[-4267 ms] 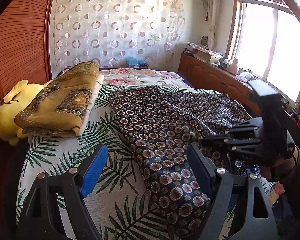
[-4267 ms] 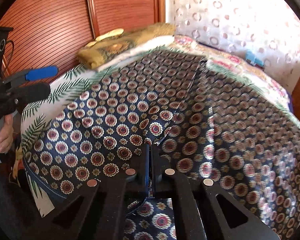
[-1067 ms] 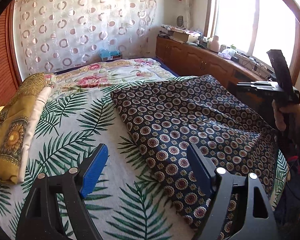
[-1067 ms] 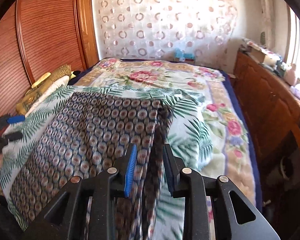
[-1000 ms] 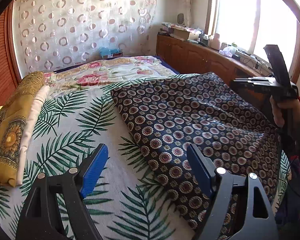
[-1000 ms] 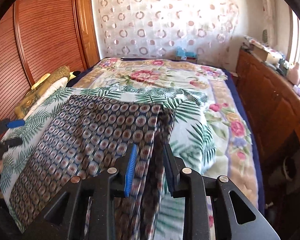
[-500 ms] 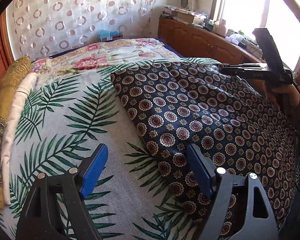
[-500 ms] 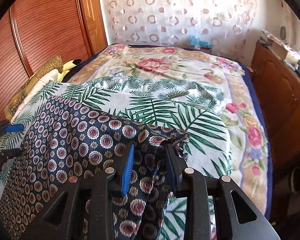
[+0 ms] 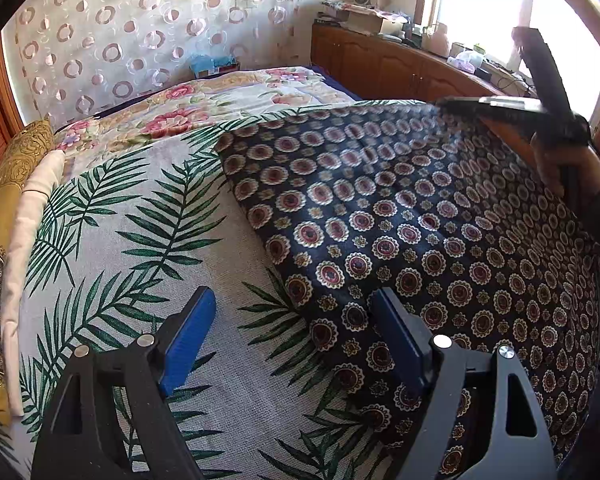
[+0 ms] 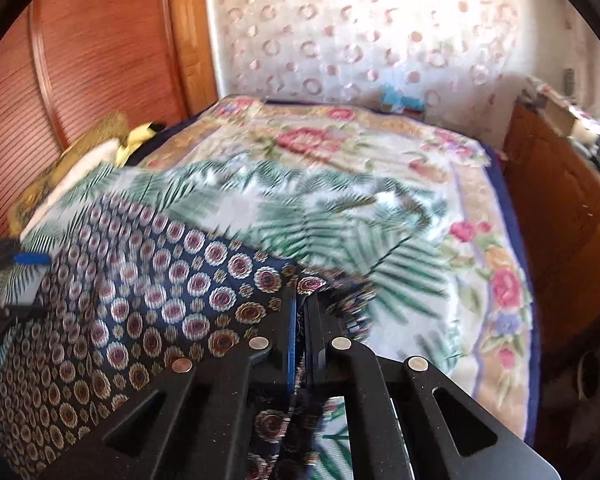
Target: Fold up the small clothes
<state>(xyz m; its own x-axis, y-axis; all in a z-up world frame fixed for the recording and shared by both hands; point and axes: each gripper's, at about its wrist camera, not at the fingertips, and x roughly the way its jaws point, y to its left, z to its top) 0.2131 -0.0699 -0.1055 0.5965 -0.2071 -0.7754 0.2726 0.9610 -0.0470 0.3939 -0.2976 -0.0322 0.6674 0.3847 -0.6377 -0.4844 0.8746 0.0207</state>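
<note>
A dark navy garment with red and cream medallions (image 9: 412, 216) lies spread over the right half of the bed. My left gripper (image 9: 292, 340) is open and empty, just above the garment's near left edge. My right gripper (image 10: 300, 320) is shut on the far right edge of the garment (image 10: 148, 304) and holds it raised; it shows in the left wrist view (image 9: 496, 104) at the upper right. The left gripper shows at the left edge of the right wrist view (image 10: 16, 268). The right wrist view is blurred.
The garment rests on a palm-leaf sheet (image 9: 132, 240) over a floral blanket (image 10: 340, 148). A folded mustard cloth and white pillow (image 9: 4, 208) lie along the left side. A wooden cabinet (image 9: 384, 64) with clutter runs along the right wall under the window.
My right gripper has closed on the garment's edge and moved lower and nearer over the bed. My left gripper has dropped closer to the garment's left edge, still open.
</note>
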